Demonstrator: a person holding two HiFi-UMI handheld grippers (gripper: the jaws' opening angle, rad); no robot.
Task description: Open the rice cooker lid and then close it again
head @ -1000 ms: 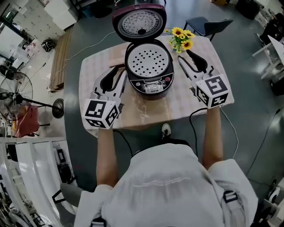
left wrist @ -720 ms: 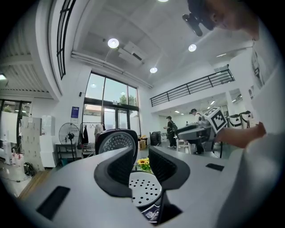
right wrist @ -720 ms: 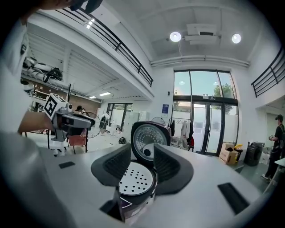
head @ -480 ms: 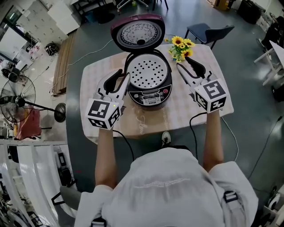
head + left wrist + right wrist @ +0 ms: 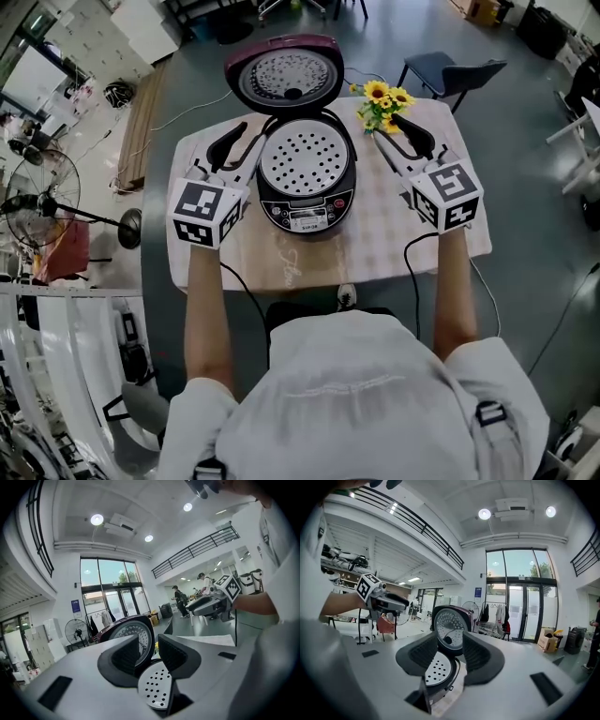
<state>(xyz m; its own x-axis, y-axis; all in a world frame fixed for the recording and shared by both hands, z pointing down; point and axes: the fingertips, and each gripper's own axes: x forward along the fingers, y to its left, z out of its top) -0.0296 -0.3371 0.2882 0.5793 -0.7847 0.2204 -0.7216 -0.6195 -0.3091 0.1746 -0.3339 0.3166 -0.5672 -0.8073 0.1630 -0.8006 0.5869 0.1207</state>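
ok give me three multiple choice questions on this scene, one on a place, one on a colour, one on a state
1. Where do the yellow flowers stand, seen from the person?
A. left of the rice cooker
B. right of it, toward the far edge of the table
C. inside it

2. What colour is the outer rim of the lid?
A. dark maroon
B. green
C. white

3. What state is the lid in?
A. shut flat
B. lying loose on the table
C. swung up and open

Answers:
1 B: the head view shows them beyond the cooker's right side.
2 A: a maroon band rings the lid's silver inner plate.
3 C: the lid stands up behind the pot, leaving the perforated tray exposed.
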